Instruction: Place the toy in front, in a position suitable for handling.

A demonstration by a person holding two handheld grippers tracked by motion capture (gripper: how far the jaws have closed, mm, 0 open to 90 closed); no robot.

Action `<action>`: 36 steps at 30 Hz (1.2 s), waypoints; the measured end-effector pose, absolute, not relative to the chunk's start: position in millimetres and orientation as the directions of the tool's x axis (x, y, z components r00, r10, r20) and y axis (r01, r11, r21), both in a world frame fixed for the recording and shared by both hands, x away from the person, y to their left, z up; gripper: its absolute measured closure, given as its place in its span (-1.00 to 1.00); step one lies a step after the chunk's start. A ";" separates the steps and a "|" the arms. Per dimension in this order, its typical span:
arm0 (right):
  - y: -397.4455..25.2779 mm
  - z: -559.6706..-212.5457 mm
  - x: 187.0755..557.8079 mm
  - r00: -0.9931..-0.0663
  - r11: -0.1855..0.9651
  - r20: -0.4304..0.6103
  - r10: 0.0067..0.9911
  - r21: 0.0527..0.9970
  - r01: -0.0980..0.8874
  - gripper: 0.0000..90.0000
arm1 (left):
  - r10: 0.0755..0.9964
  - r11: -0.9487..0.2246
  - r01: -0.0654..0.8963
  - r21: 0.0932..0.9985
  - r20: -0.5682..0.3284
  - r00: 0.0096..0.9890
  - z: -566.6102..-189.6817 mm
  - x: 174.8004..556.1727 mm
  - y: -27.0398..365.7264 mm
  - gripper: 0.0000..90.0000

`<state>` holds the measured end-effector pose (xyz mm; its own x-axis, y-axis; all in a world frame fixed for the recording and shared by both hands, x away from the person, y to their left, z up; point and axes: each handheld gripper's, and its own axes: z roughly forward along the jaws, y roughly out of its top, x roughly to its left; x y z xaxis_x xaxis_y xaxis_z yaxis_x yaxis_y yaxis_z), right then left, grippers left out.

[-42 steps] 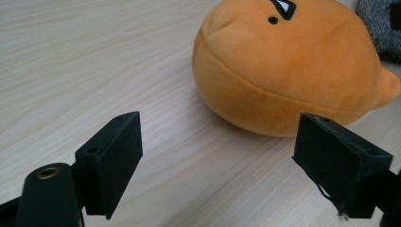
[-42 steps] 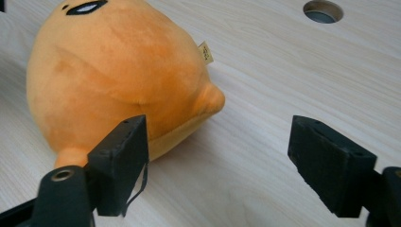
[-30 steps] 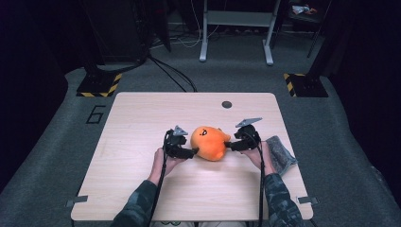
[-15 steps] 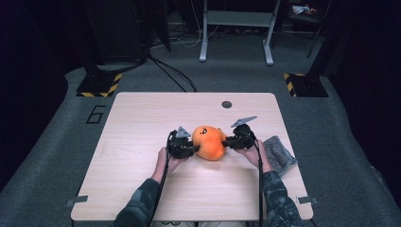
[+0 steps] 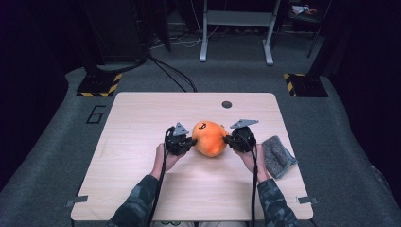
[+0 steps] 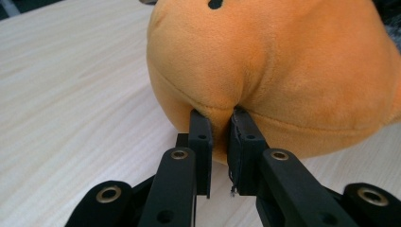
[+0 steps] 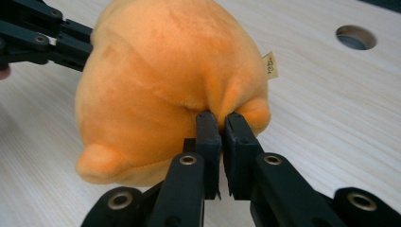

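An orange plush toy (image 5: 210,138) with black face marks is held over the middle of the wooden table (image 5: 142,123). My left gripper (image 5: 191,140) is shut on a fold of the toy's left side; the left gripper view shows that pinched fold of the orange plush toy (image 6: 283,71) between the jaws of my left gripper (image 6: 221,137). My right gripper (image 5: 228,140) is shut on the toy's right side. The right gripper view shows my right gripper (image 7: 220,124) pinching a nub of the orange plush toy (image 7: 161,85), with a small fabric tag (image 7: 270,64) beside it.
A grey cloth (image 5: 278,155) lies on the table near its right edge, just right of my right hand. A round cable hole (image 5: 227,104) sits near the table's far edge. Dark stands and cables occupy the floor beyond.
Both grippers have closed in on the plush toy from either side, and each has pinched its fabric. The toy stays at the table's middle.
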<state>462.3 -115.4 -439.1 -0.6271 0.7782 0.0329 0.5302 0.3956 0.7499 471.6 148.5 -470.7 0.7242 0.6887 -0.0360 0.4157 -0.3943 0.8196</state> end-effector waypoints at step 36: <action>-103.4 -451.6 409.6 -0.495 0.284 0.045 0.868 0.773 0.568 -0.03 | 0.614 -0.504 0.402 0.764 -0.010 0.790 -477.0 497.4 162.6 -0.03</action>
<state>409.6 -103.4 -451.6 -0.4952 0.8677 0.0446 0.5677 0.2843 0.7726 497.4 162.6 -477.0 0.7895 0.6137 -0.0105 0.4020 -0.5041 0.7644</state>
